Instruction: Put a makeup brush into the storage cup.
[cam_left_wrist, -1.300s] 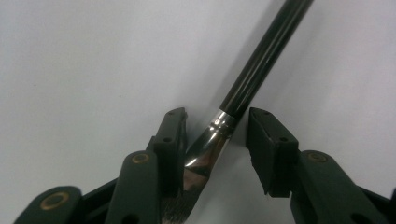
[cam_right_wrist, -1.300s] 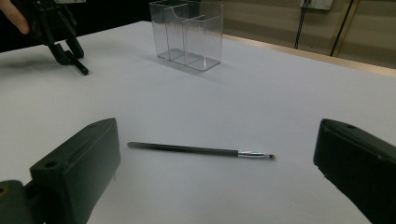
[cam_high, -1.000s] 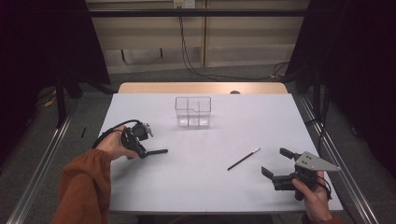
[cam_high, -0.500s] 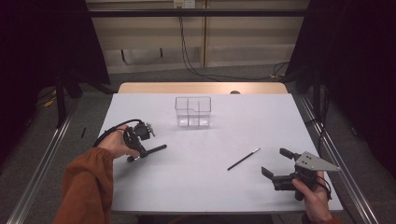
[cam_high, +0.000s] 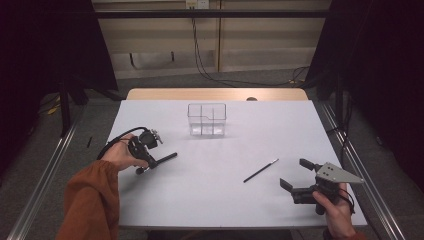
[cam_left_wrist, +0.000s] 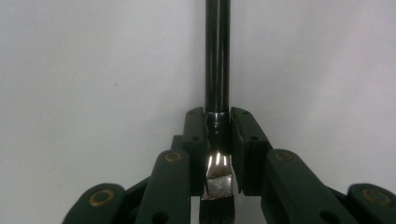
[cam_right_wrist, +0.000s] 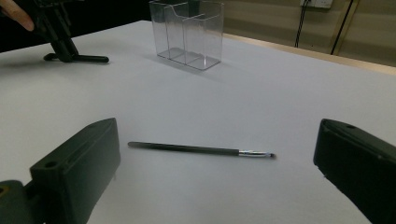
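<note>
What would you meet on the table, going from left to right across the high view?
Left gripper clamped on a thick black brush → clear plastic organiser → thin black brush → right gripper, jaws open.

A clear plastic organiser (cam_high: 207, 120) with several compartments stood upright toward the far middle of the white table (cam_high: 220, 200), and nothing could be seen in it. A thin dark brush with a silver ferrule (cam_high: 260, 171) lay flat on the tabletop well nearer than the organiser and off to its right, apart from everything else. Beyond the table's far wooden edge (cam_high: 215, 94), black cables (cam_high: 200, 55) hung down a pale wall to the grey floor.
</note>
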